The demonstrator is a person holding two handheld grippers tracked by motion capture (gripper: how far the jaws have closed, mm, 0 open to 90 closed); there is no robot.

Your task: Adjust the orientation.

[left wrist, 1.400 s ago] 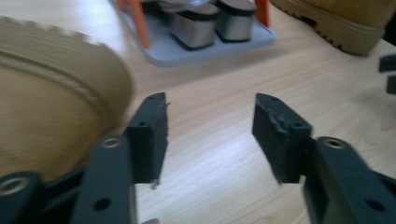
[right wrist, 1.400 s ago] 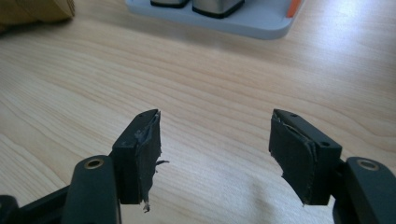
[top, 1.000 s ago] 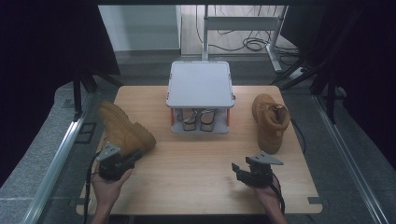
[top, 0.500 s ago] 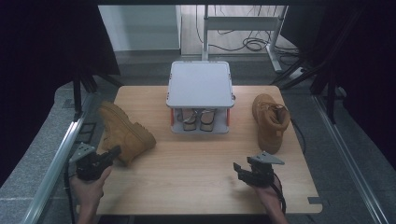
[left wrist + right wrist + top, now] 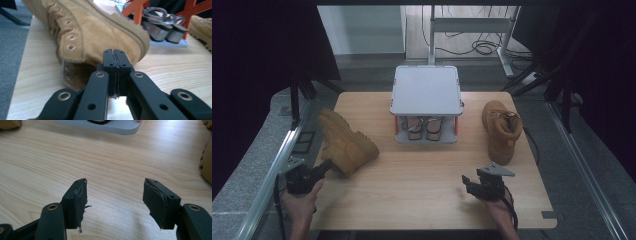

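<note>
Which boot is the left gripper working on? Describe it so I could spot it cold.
Start at the grey shoe rack at the table's far middle. Left of it lies a tan boot. Unlike the other boot, right of the rack, it has the shut left gripper at its open top.

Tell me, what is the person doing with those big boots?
A person holds a black two-jaw gripper in each hand at a wooden table. The left gripper is shut with nothing between its jaws, right beside the tan suede boot lying on its side. The right gripper waits open above bare wood. Another tan suede boot stands at the right, beside a small grey rack with orange posts that holds sandals.
</note>
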